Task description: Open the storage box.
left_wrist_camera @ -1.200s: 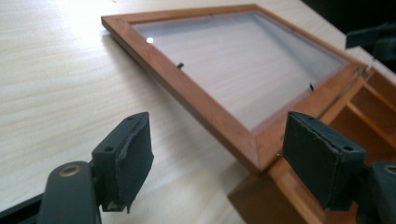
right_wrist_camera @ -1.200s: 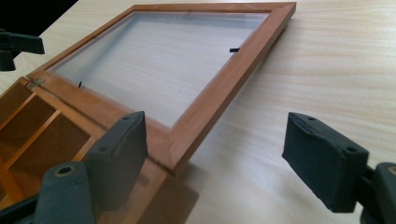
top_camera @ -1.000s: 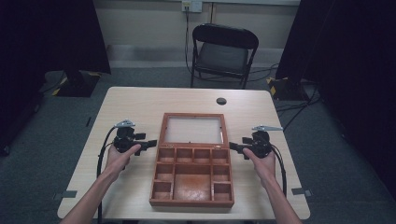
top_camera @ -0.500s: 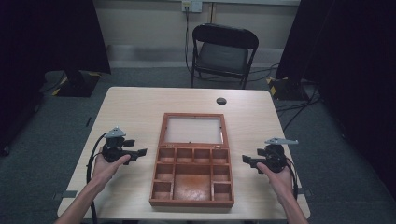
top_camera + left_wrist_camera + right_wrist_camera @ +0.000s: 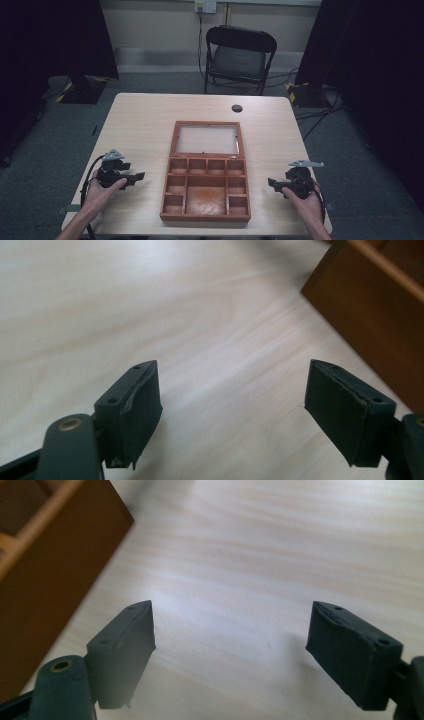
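Note:
A brown wooden box (image 5: pixel 206 186) with several compartments lies open in the middle of the table, its glass-paned lid (image 5: pixel 206 138) folded flat toward the far side. My left gripper (image 5: pixel 136 176) rests near the table's left front, a short way left of the box, jaws open and empty. My right gripper (image 5: pixel 272 183) sits near the right front, just right of the box, also open and empty. In the left gripper view the box wall (image 5: pixel 375 305) shows at upper right beyond my open left gripper (image 5: pixel 232 405). The right gripper view has the box wall (image 5: pixel 45 575) at left of my open right gripper (image 5: pixel 230 647).
A light wooden table (image 5: pixel 145 125) carries the box; a small round black cable hole (image 5: pixel 237 108) sits near its far edge. A black folding chair (image 5: pixel 238 55) stands behind the table. Dark curtains flank both sides, with cables on the grey floor.
Both grippers have drawn back from the box's sides toward the table's front corners, the left going left and nearer, the right going right and nearer. The box stays open.

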`<state>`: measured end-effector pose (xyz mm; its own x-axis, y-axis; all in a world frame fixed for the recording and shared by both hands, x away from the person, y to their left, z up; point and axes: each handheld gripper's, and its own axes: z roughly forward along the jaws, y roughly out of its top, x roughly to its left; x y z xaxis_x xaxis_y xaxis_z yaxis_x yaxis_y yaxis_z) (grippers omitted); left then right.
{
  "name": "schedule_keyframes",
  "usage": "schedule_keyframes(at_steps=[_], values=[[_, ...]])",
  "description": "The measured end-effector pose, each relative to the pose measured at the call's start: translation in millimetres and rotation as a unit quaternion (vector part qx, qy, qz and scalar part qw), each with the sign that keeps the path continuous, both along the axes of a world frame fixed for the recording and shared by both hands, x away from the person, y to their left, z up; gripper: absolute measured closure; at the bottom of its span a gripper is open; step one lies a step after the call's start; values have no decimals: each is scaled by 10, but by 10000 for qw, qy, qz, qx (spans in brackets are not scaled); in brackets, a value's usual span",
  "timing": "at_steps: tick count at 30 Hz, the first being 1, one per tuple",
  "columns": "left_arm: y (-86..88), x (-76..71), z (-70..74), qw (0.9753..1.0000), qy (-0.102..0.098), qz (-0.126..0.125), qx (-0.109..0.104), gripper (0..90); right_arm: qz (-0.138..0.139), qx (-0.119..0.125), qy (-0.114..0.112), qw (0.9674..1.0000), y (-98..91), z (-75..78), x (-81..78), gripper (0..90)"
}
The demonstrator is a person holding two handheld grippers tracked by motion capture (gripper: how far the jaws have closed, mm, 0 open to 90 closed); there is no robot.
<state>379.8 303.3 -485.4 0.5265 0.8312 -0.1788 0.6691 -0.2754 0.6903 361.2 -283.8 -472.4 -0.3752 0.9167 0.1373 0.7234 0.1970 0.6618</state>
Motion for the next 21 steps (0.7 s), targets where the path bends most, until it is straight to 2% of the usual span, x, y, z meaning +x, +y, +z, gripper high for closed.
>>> schedule_keyframes(at_steps=[1, 2, 3, 5, 6, 8, 9, 11, 14, 18, 21], values=[[13, -12, -25, 9999, 39, 57, 104, 221, -15, -27, 5, 10000, -7, -16, -21, 184], [22, -28, -43, 9997, -19, 100, 213, 222, -51, -42, -29, 10000, -19, -39, -39, 181], [29, -37, -52, 9998, -54, 108, 178, 222, -93, -96, -25, 9999, -36, -68, -45, 178], [30, -45, -55, 9996, -94, 132, 249, 219, -121, -267, 4, 9996, -73, -139, -39, 158], [20, -52, -70, 9990, -214, 122, 372, 219, -159, -355, -92, 9992, -98, -156, -37, 157], [-6, -63, -110, 9957, -490, 70, 789, 203, -294, -410, -165, 9986, -149, -170, -28, 146], [-11, -58, -125, 9965, -467, 189, 669, 165, -367, -416, -262, 9981, -170, -188, -30, 144], [-12, -57, -137, 9959, -524, 232, 694, 137, -457, -588, -521, 9959, -179, -246, -33, 106], [-27, -62, -170, 9954, -640, 316, 645, 100, -525, -560, -589, 9953, -158, -272, -37, 54], [-47, -57, -172, 9954, -612, 389, 625, 81, -520, -576, -587, 9953, -136, -282, -33, 37], [-39, -59, -171, 9953, -607, 360, 659, 80, -630, -598, -575, 9946, -122, -281, -49, 37]])
